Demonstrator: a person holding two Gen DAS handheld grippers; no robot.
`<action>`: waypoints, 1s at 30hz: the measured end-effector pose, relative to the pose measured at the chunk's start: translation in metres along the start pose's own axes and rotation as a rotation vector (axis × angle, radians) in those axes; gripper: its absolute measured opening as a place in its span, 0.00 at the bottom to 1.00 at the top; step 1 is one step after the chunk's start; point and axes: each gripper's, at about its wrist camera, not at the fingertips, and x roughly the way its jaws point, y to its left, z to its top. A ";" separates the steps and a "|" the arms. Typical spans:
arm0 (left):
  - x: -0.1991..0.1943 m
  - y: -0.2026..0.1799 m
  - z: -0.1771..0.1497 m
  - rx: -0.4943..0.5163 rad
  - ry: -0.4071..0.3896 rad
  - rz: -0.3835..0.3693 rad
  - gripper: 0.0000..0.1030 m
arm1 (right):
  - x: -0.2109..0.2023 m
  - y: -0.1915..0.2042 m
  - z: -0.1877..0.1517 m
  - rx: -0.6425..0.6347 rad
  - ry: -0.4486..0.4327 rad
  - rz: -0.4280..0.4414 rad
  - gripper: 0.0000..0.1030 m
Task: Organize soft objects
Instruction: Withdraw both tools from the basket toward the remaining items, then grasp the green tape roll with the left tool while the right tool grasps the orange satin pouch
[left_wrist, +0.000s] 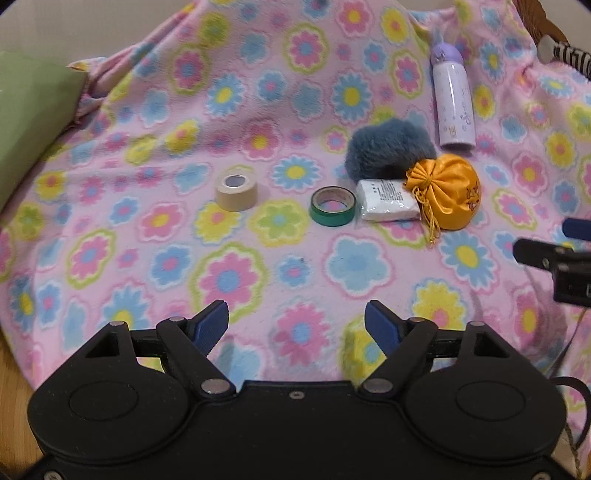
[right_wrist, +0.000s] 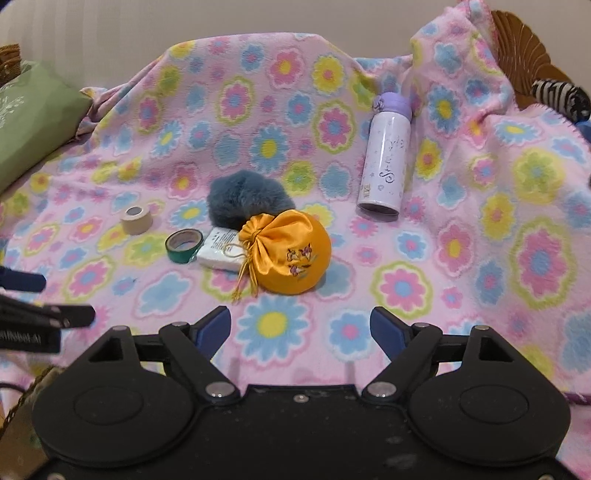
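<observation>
An orange satin drawstring pouch (left_wrist: 448, 192) (right_wrist: 290, 254) lies on the flowered pink blanket (left_wrist: 184, 258) (right_wrist: 461, 258). A white tissue pack (left_wrist: 388, 201) (right_wrist: 219, 249) lies against its left side. A blue-grey furry puff (left_wrist: 388, 149) (right_wrist: 247, 199) sits just behind both. My left gripper (left_wrist: 296, 325) is open and empty, well short of them. My right gripper (right_wrist: 300, 330) is open and empty, just in front of the pouch. The right gripper also shows at the right edge of the left wrist view (left_wrist: 546, 254).
A green tape roll (left_wrist: 332, 206) (right_wrist: 183, 245) and a beige tape roll (left_wrist: 236, 192) (right_wrist: 136, 219) lie left of the tissue pack. A lilac bottle (left_wrist: 452, 107) (right_wrist: 386, 158) lies behind. A green cushion (left_wrist: 26, 122) (right_wrist: 33, 122) is at left, a zebra-striped item (right_wrist: 557, 96) at back right.
</observation>
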 end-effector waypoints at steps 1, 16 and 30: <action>0.004 -0.002 0.002 0.010 0.001 -0.002 0.75 | 0.004 0.000 0.001 0.004 0.000 0.002 0.80; 0.068 -0.004 0.039 0.057 -0.043 -0.069 0.76 | 0.084 0.002 0.025 -0.013 -0.014 0.026 0.87; 0.091 -0.015 0.043 0.125 -0.067 -0.125 0.77 | 0.140 -0.002 0.041 -0.181 -0.070 -0.013 0.95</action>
